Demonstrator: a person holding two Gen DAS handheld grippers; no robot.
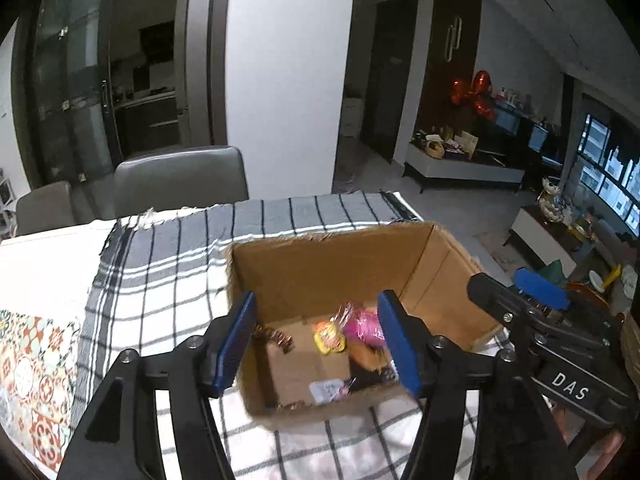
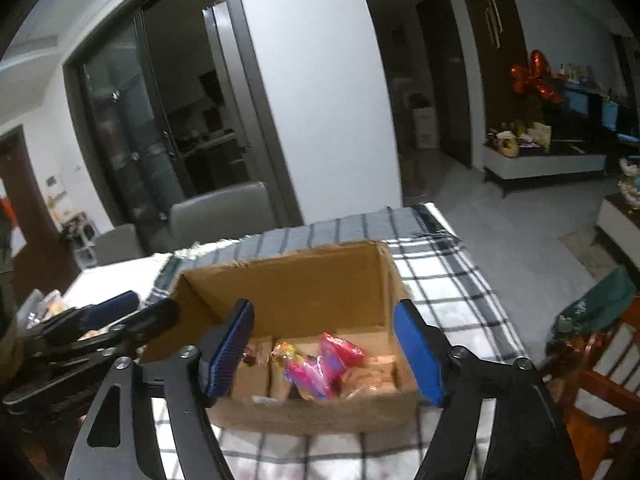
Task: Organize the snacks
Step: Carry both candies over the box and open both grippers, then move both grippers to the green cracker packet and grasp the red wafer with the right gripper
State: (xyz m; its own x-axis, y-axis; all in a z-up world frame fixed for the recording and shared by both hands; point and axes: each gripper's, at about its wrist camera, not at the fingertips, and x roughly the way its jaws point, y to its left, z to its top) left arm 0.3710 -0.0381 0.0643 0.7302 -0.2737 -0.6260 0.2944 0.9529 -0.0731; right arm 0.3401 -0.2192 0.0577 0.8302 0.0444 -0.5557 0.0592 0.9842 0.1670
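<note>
An open cardboard box (image 1: 332, 264) (image 2: 288, 280) stands on a black-and-white checked cloth (image 1: 160, 272) (image 2: 440, 280). Inside lie wrapped snacks: a pink packet (image 1: 362, 326) (image 2: 320, 368), a yellow one (image 1: 328, 338) (image 2: 282, 352), a brown one (image 1: 280, 338) and a pale packet (image 2: 370, 378). My left gripper (image 1: 318, 348) hangs over the box's near side, open, with nothing between its blue pads (image 1: 236, 348). My right gripper (image 2: 326, 354) is also open and empty above the box's front wall. Each gripper shows at the edge of the other's view: the right (image 1: 536, 292), the left (image 2: 112, 312).
Two grey chairs (image 1: 180, 184) (image 2: 220, 216) stand behind the table. A patterned mat (image 1: 36, 364) lies at the left. A wooden chair (image 2: 600, 392) with a green cloth is at the right, the floor beyond it. Clutter sits at the table's left (image 2: 44, 304).
</note>
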